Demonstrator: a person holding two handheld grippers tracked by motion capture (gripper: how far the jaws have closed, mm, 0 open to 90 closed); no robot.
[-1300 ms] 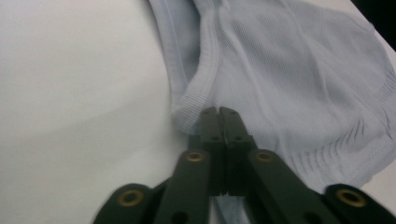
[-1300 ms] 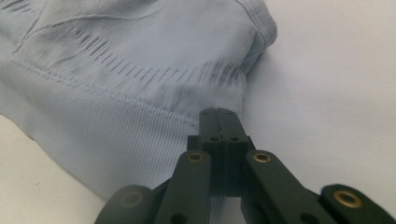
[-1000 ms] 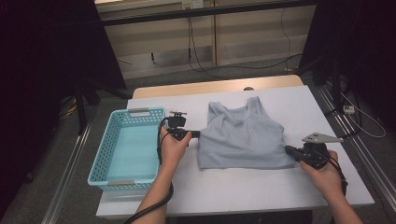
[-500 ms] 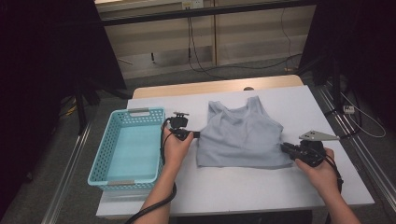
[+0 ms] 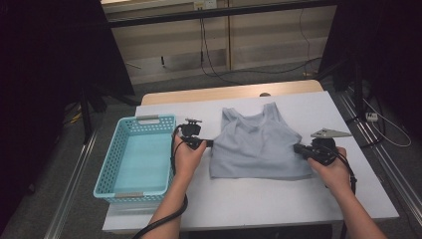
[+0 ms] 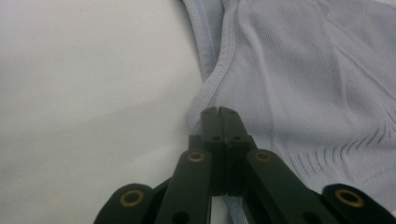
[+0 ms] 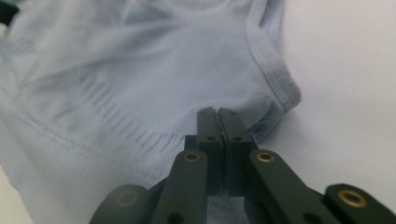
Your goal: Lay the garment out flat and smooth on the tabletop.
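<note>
- The grey tank top (image 5: 259, 147) lies flat on the white worktop (image 5: 259, 199), right of the blue basket (image 5: 137, 154).
- The left gripper (image 5: 208, 143) has its jaws clenched on the top's left edge.
- The right gripper (image 5: 297, 148) has just closed its jaws; they pinch the right edge.

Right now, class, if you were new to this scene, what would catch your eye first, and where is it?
First, the pale blue-grey tank top spread flat in the middle of the white table. Next, the left gripper and the right gripper, each shut on a side edge of the top, below an armhole. Then the turquoise basket standing at the table's left end.
</note>
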